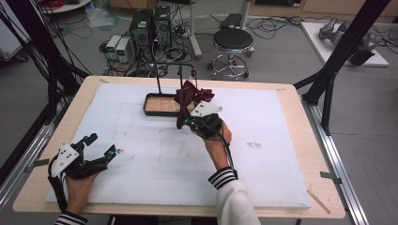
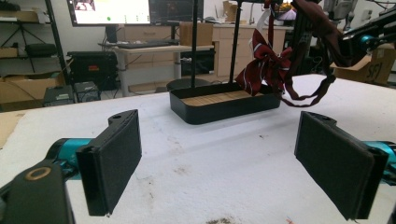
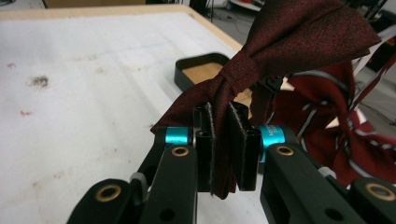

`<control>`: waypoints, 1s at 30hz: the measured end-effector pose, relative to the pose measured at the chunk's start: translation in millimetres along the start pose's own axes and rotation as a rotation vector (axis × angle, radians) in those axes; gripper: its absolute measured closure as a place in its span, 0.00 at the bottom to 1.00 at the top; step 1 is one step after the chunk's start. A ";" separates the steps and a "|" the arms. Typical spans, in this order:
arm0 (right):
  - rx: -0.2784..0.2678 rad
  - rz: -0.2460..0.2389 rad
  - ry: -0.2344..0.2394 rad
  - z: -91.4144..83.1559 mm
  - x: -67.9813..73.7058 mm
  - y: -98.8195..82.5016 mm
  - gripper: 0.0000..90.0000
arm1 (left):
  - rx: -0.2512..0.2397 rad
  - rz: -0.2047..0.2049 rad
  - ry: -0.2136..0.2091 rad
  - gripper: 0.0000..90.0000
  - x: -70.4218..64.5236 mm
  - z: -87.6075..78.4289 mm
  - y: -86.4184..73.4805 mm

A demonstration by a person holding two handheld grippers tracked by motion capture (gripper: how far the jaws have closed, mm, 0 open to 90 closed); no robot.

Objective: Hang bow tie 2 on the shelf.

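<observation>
My right gripper is shut on a dark maroon bow tie, pinching one wing just below the knot. In the high view the right gripper holds this tie up beside the black tray, at its right end. A red striped bow tie hangs from the black rack over the tray, and it sits just behind the held tie. My left gripper rests at the table's near left, open, with nothing between its pads.
The tray has a wooden floor and thin black posts rising from it. A white foam board covers most of the wooden table. Beyond the far edge stand a black stool and computers among cables.
</observation>
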State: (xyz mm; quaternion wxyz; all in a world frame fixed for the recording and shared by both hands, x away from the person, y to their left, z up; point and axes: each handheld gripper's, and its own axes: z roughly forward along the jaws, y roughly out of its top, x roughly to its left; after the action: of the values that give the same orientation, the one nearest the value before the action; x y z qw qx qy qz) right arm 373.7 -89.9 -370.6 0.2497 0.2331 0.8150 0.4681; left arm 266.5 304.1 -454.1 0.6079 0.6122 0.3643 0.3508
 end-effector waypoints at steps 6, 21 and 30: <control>-0.038 -0.015 -0.003 -2.0 -3.6 7.4 0.91 | 0.000 -0.002 -0.001 0.17 0.1 0.1 0.0; -0.102 -0.069 0.020 3.5 -11.9 36.1 0.91 | 0.006 -0.004 -0.002 0.17 0.4 0.4 0.2; -0.169 -0.063 0.010 7.6 -24.8 46.4 0.91 | 0.008 -0.005 -0.003 0.17 0.7 0.6 0.3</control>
State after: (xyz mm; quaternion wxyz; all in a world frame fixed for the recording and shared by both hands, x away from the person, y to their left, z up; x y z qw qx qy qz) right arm 404.2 -79.2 -328.5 0.2791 0.1830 0.7808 0.5283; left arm 267.4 304.4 -453.8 0.6068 0.6141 0.3664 0.3471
